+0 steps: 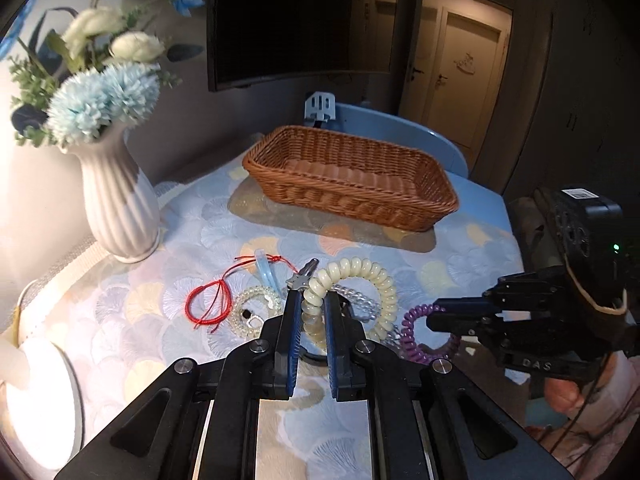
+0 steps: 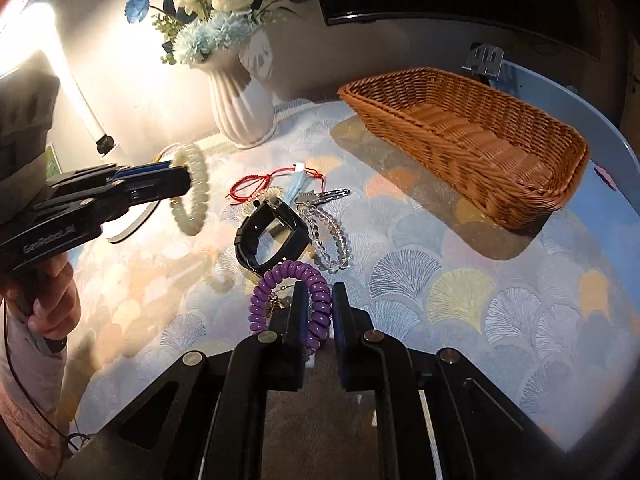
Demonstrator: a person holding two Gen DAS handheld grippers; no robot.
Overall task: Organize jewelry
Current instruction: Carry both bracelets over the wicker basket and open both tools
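Note:
My left gripper [image 1: 313,300] is shut on a cream coil bracelet [image 1: 360,276] and holds it lifted above the table; it also shows in the right wrist view [image 2: 192,188]. My right gripper [image 2: 320,292] is shut on a purple coil bracelet [image 2: 280,280], low over the table; the bracelet shows in the left wrist view [image 1: 416,328]. On the cloth lie a red string bracelet [image 1: 210,304], a clear bead bracelet [image 2: 328,236], a black watch [image 2: 272,232], a pale bead bracelet [image 1: 256,308] and a metal clip [image 2: 320,197]. A wicker basket [image 1: 440,194] stands empty at the far side.
A white ribbed vase [image 1: 120,208] of blue and white flowers stands at the far left. A bright lamp base [image 1: 44,396] sits at the near left. A dark screen [image 1: 296,20] hangs behind the basket. The round blue table edge [image 2: 616,152] curves right.

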